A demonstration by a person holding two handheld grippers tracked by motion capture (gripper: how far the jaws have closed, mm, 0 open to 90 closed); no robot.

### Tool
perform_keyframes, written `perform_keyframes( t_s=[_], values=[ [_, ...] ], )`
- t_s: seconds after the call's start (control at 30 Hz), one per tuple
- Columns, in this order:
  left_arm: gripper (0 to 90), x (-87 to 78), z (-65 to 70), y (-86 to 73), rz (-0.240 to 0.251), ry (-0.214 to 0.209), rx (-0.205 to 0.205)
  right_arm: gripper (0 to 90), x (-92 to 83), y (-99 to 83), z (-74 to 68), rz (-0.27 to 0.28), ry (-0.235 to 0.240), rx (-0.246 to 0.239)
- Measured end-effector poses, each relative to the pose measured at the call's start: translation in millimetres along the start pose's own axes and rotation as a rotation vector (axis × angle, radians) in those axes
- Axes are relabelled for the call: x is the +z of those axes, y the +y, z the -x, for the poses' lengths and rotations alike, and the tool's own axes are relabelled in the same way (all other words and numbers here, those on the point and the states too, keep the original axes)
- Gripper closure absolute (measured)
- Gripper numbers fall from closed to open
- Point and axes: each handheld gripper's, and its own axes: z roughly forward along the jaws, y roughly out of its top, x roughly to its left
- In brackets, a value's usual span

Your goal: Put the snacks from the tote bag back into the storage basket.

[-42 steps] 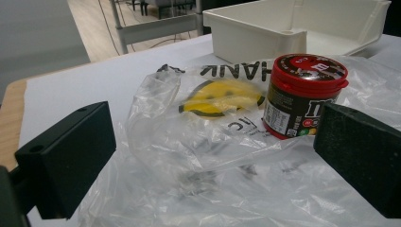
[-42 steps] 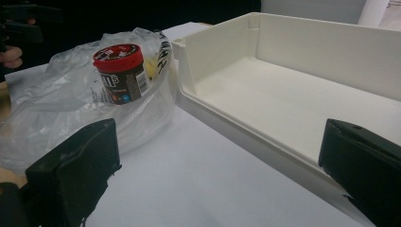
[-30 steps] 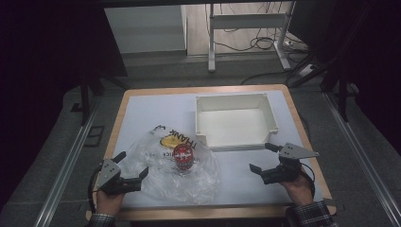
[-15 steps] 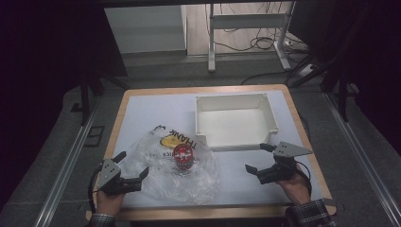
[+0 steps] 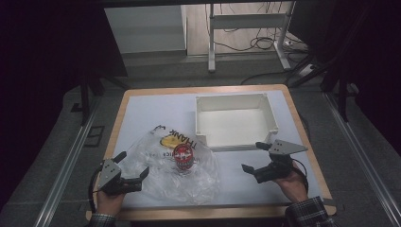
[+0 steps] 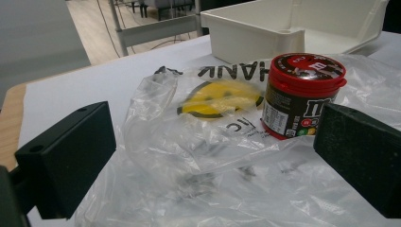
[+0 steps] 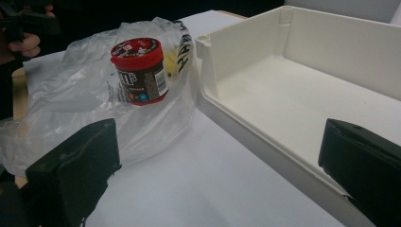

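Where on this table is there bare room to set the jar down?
Free: the white bin's floor; the strip between the bag and the right claw; the far-left table beyond the bag. Crowded: the near-left, where the bag spreads under the jar to the left claw.

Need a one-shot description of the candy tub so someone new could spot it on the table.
Start at the white open bin at the far right of the table. Just in front of its near left corner lies a crumpled clear plastic bag with a yellow smiley print. The candy tub stands upright on that bag: a small dark round tub with a red lid, the only red thing there.
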Motion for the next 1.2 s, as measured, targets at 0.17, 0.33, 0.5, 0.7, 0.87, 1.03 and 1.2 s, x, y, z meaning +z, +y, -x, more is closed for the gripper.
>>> perform_keyframes(
  t_s=[0.17,0.33,0.5,0.7,0.87,1.03,1.2],
  values=[
    [0.0,0.1,0.1,0.0,-0.001,0.0,0.001,0.0,2.2,0.8,0.0,-0.002,0.016,0.006],
    [0.0,0.3,0.3,-0.1,-0.002,0.001,0.002,0.0,5.6,2.4,-0.2,-0.01,0.034,0.025],
    [0.0,0.8,0.4,-0.2,-0.006,-0.001,0.002,0.0,8.6,5.1,-1.7,-0.019,0.039,0.011],
    [0.0,0.8,0.3,-0.1,-0.007,0.0,0.002,0.0,13.6,7.4,-2.8,-0.03,0.046,0.006],
    [0.0,0.9,0.6,-0.2,-0.009,0.001,0.003,0.0,17.0,9.0,-3.8,-0.036,0.056,0.01],
    [0.0,0.9,0.5,-0.2,-0.009,0.001,0.003,0.0,20.7,10.7,-4.9,-0.034,0.068,0.012],
    [0.0,0.8,0.3,-0.1,-0.008,0.001,0.003,0.0,23.8,12.8,-6.2,-0.035,0.077,0.007]
  ],
)
